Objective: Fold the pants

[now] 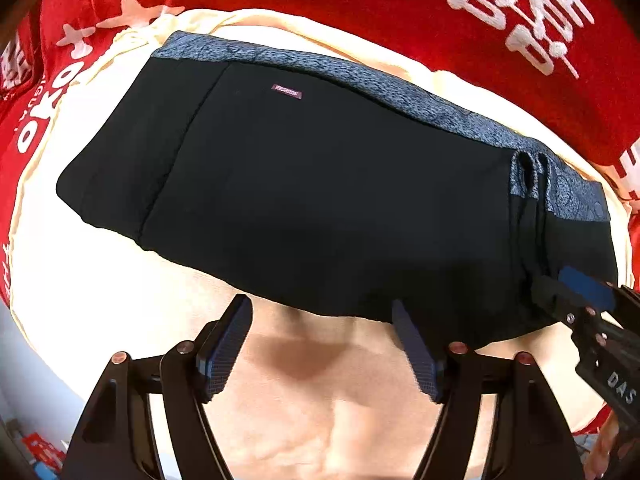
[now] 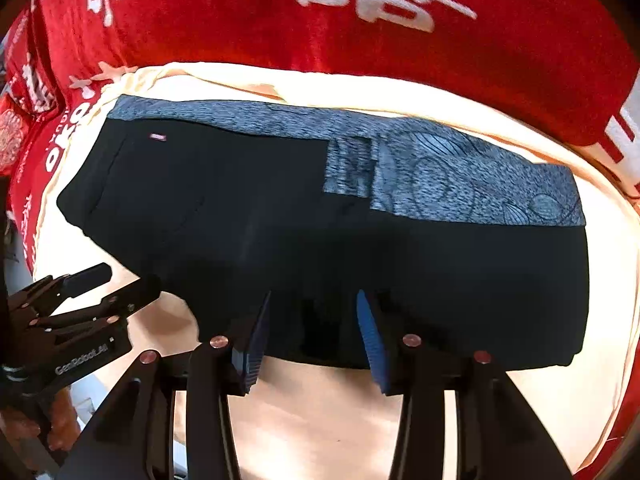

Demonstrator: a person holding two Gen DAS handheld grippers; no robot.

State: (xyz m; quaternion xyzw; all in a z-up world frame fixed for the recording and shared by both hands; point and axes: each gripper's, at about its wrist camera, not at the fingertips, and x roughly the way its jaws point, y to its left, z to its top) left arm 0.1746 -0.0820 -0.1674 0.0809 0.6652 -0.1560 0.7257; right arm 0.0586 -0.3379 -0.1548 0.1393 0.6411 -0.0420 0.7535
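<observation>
Pants, one pair, black with a blue-grey patterned waistband, lay folded into a compact block on a cream cloth just ahead of both sets of jaws. The left gripper stood with its jaws wide and held nothing; the near folded edge of the pants lay just beyond its fingertips, over bare cream cloth, and the right-hand fingertip sat close against that edge, though whether it touched could not be told. The right gripper also stood with its jaws apart, somewhat narrower, and its two blue pads reached over or against the near edge of the black fabric; whether any cloth lay pinched between them could not be told. In the left wrist view the right gripper came in from the right side, its tip at the pants' near right corner, below the waistband's belt loop. In the right wrist view the left gripper lay off to the left of the jaws, near the pants' left end. A single small label showed on the black fabric, far from both jaws. One red blanket with white characters lay beyond and around the cream cloth.
</observation>
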